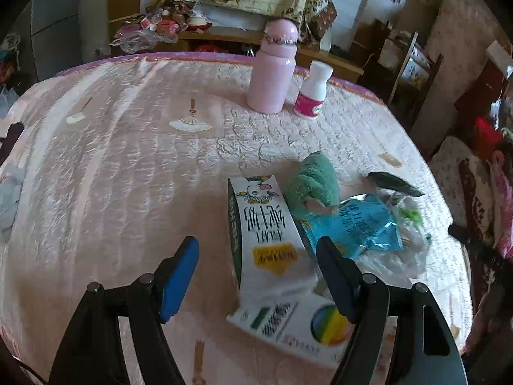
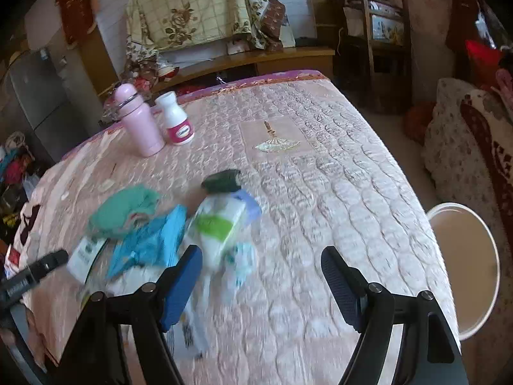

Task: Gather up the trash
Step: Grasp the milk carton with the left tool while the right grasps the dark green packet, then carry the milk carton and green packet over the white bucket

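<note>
Both grippers, left (image 1: 258, 276) and right (image 2: 261, 284), spread and empty; carton (image 1: 266, 240) beside blue wrapper (image 1: 356, 224).

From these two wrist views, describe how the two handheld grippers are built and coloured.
Both look alike. The left gripper has black angular arms joined by round silver pins; one finger carries a bright blue pad, the other a darker navy one. The right gripper matches, its dark pad finely ribbed. No cables, sleeves or markings show.
</note>
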Available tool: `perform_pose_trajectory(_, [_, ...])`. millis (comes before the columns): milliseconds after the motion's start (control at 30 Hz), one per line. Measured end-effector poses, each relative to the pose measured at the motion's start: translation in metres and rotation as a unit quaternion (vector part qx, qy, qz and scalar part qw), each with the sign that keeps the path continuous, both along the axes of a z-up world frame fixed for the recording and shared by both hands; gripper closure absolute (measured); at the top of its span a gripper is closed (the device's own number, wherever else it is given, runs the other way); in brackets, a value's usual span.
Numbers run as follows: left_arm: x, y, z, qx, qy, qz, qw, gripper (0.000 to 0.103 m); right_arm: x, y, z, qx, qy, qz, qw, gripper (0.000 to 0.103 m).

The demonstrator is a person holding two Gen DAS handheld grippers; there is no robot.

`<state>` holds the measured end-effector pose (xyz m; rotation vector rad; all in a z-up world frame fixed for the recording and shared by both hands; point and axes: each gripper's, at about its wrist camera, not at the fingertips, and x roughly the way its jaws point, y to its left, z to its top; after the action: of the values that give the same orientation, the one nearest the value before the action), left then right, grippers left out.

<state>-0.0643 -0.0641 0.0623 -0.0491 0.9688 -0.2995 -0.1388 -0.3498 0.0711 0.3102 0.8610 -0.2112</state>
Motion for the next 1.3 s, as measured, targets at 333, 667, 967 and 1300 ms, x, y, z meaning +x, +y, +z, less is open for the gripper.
perform_pose_trajectory(333, [0.032,-0.003,-0.017,0.01,0.034,-0.01,0.9993,0.027,0.114,0.0,-0.023,0.018,0.073,0.055,0.996,0.024])
perform_pose_trajectory(667, [0.039,-0.002,-0.03,0.012,0.047,-0.03,0.9984,0.047,0.152,-0.004,-0.055,0.04,0.116,0.064,0.99,0.065])
perform_pose_trajectory(967, [0.006,0.013,0.015,-0.006,-0.013,-0.015,0.9998,0.047,0.091,-0.004,-0.01,0.057,0.029,0.081,0.995,0.065])
perform_pose_trajectory(1300, [-0.048,-0.03,0.057,-0.027,-0.056,-0.07,0.9957,0.047,0.002,-0.003,0.009,0.057,-0.008,0.068,0.996,0.065])
